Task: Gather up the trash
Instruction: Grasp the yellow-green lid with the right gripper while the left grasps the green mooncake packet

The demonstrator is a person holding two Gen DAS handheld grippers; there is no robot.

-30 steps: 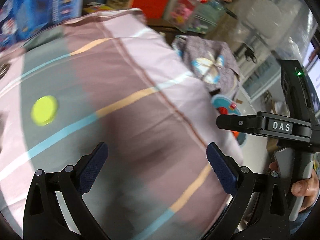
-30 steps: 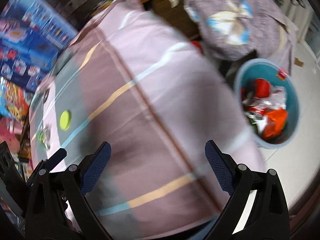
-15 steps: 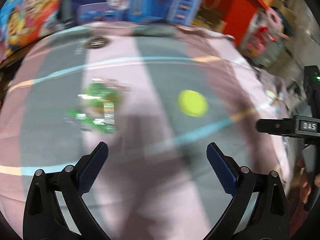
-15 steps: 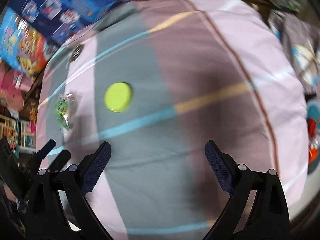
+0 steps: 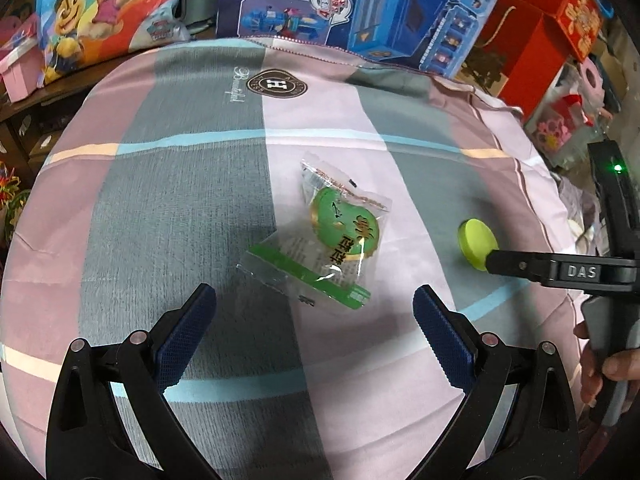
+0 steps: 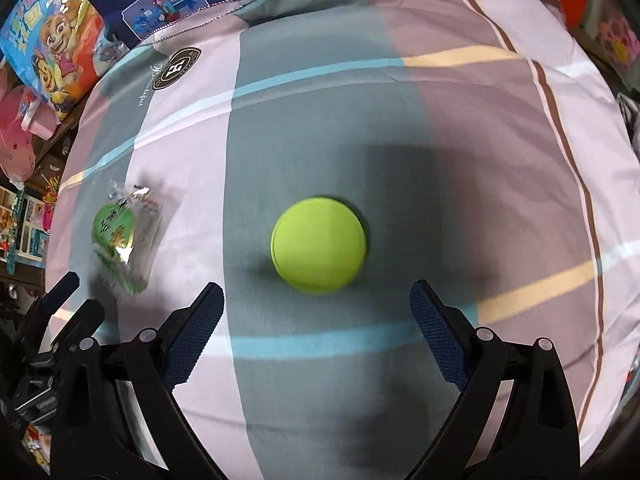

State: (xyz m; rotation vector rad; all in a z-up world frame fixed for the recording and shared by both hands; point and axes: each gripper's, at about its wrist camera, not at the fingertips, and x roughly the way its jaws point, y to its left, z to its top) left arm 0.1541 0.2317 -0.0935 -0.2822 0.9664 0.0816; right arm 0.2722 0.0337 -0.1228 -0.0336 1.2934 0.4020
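Lining up two pickups on striped cloth (image 5: 168,208). Left gripper (image 5: 314,320) hovers, jaws spread wide, nothing held; green snack wrapper (image 5: 332,236) lies flat just ahead, between finger lines. We judge: come down over crinkled middle, pinch film not cloth, close slowly since thin plastic slips. Right gripper (image 6: 316,316) likewise agape and empty; yellow-green lid (image 6: 319,245) lies flat just ahead, centred. We'd straddle rim edge to edge, low to cloth, avoid pushing disc away.

A crumpled clear-and-green plastic snack wrapper (image 5: 328,236) lies flat on the pink-and-grey striped cloth (image 5: 180,208). A round, flat lime-green lid (image 6: 318,245) rests to the wrapper's right, well apart.
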